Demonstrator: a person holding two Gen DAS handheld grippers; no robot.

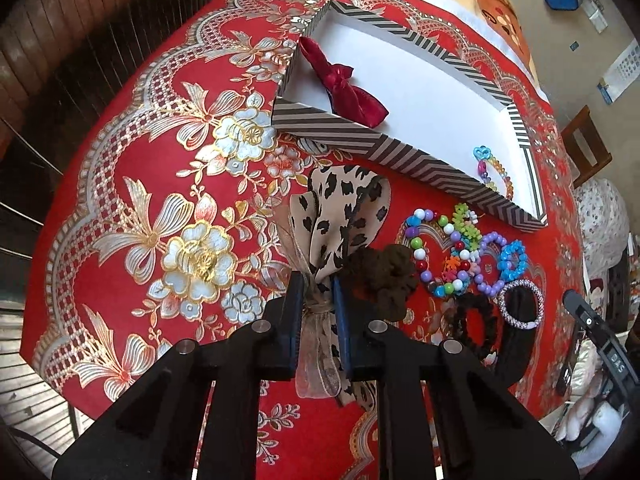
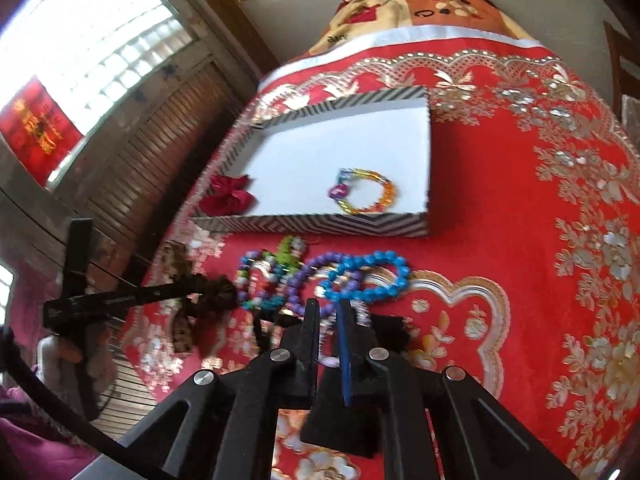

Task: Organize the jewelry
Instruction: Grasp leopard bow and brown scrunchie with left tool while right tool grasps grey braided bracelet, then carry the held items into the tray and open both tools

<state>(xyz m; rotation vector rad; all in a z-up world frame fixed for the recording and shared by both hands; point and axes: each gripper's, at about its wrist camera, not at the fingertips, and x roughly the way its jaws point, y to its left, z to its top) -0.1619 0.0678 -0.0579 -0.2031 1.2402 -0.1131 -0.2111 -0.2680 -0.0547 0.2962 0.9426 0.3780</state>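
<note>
Left gripper (image 1: 316, 300) fingers pinched the leopard bow (image 1: 340, 216); right gripper (image 2: 328, 312) clamped a beaded bangle (image 2: 326, 344). Striped box (image 1: 400, 156) held two pieces; most lay before it.

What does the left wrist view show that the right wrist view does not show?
Only the left wrist view shows clearly the left gripper shut on the leopard-print bow, and the brown scrunchie beside it. Only the right wrist view shows the bright window and the right gripper closed on the white beaded bracelet. Both show the striped box holding the red velvet bow and the rainbow bracelet, and loose bead bracelets on the red tablecloth.
</note>
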